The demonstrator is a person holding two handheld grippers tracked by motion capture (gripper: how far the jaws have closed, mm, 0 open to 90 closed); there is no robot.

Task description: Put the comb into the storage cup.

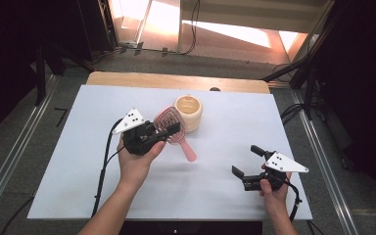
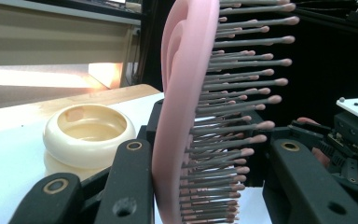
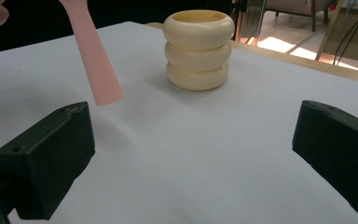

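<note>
Hairbrush [image 1: 170,128] sits clamped by its pink head in our left gripper [image 1: 164,131], raised above the white tabletop [image 1: 215,196] just beside the cream ribbed cup [image 1: 189,111]. Our right gripper [image 1: 247,161] hangs released, well apart.

I see a cream ribbed holder [image 1: 189,112] standing upright on the white table sheet [image 1: 225,147], with the wooden table edge [image 1: 176,81] behind and sunlit floor [image 1: 235,32] beyond
</note>
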